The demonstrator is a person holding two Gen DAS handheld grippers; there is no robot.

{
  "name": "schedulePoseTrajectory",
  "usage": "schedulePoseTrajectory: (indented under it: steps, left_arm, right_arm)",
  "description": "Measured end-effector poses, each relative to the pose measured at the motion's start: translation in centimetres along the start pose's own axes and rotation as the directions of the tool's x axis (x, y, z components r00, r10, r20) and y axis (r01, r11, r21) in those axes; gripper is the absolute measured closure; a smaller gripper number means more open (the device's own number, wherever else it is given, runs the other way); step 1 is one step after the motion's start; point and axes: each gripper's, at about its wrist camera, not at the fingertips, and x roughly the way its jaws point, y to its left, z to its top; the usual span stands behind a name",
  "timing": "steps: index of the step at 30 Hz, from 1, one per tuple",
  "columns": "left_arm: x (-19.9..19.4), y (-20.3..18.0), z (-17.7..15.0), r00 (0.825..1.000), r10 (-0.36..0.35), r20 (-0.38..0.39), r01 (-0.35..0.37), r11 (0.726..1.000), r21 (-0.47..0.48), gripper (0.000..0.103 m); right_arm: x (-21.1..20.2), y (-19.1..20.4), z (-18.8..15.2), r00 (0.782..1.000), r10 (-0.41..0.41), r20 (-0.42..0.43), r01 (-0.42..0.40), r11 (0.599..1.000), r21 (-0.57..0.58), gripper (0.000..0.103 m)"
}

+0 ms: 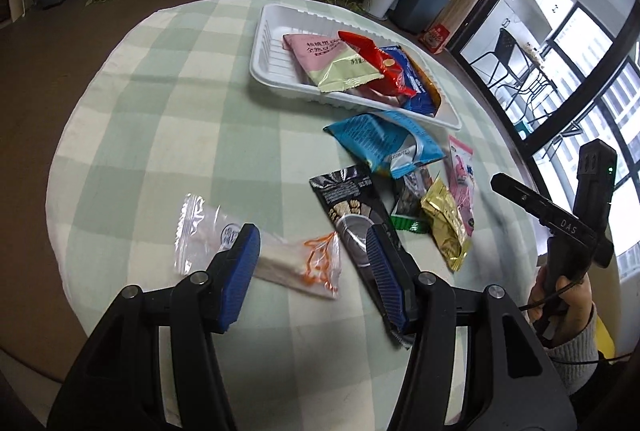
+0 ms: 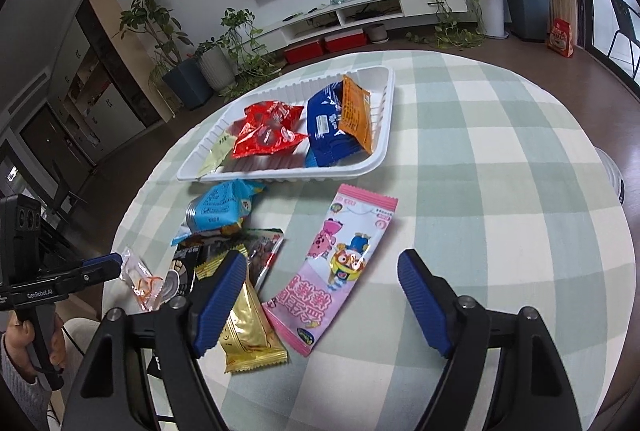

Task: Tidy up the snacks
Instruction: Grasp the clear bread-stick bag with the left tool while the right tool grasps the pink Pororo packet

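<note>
A white tray [image 1: 276, 43] at the far side of the checked table holds red, blue, pink and yellow-green packets. In front of it lie a light-blue packet [image 1: 380, 143], a black packet [image 1: 352, 207], a gold packet [image 1: 444, 227] and a pink cartoon packet [image 1: 462, 171]. My left gripper [image 1: 312, 267] is open over a clear zip bag [image 1: 288, 263] that lies flat between its blue pads, with neither pad pressing on it. My right gripper [image 2: 320, 291] is open over the near end of the pink cartoon packet [image 2: 344, 263]. The gold packet [image 2: 248, 327] lies under its left finger.
The tray [image 2: 380, 151] sits near the table's far edge. A wide stretch of tablecloth [image 2: 500, 191] lies right of the packets. A hand [image 1: 560, 295] holds the right gripper [image 1: 500, 183] at the table's right side. Potted plants, red boxes and a low TV shelf stand beyond.
</note>
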Motion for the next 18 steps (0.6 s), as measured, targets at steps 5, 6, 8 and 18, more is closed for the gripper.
schedulePoseTrajectory:
  steps: [5,6,8,18]
  left_arm:
    - [0.1,-0.3,-0.6,0.999,0.027,-0.022,-0.027,0.999,0.02,0.05]
    - [0.1,-0.3,-0.7,0.999,0.034,-0.027,-0.033,0.999,0.022,0.05]
    - [0.2,-0.1,-0.9,0.998,0.045,-0.038,-0.045,0.999,0.013,0.05]
    - [1.8,2.6,-0.4,0.997,-0.006,-0.074,-0.004,0.992,-0.129,0.04]
  right_arm:
    - [0.4,0.6,-0.6,1.0,-0.013,-0.012,0.013,1.0,-0.025,0.022]
    - [0.4,0.7,-0.7,1.0,-0.016,-0.013,0.015,0.999,-0.029,0.022]
    - [0.5,0.8,-0.7,1.0,-0.018,-0.014,0.017,0.999,-0.034,0.022]
    - [0.6,0.9,-0.8,1.0,-0.018,-0.01,0.018,0.999,-0.031,0.021]
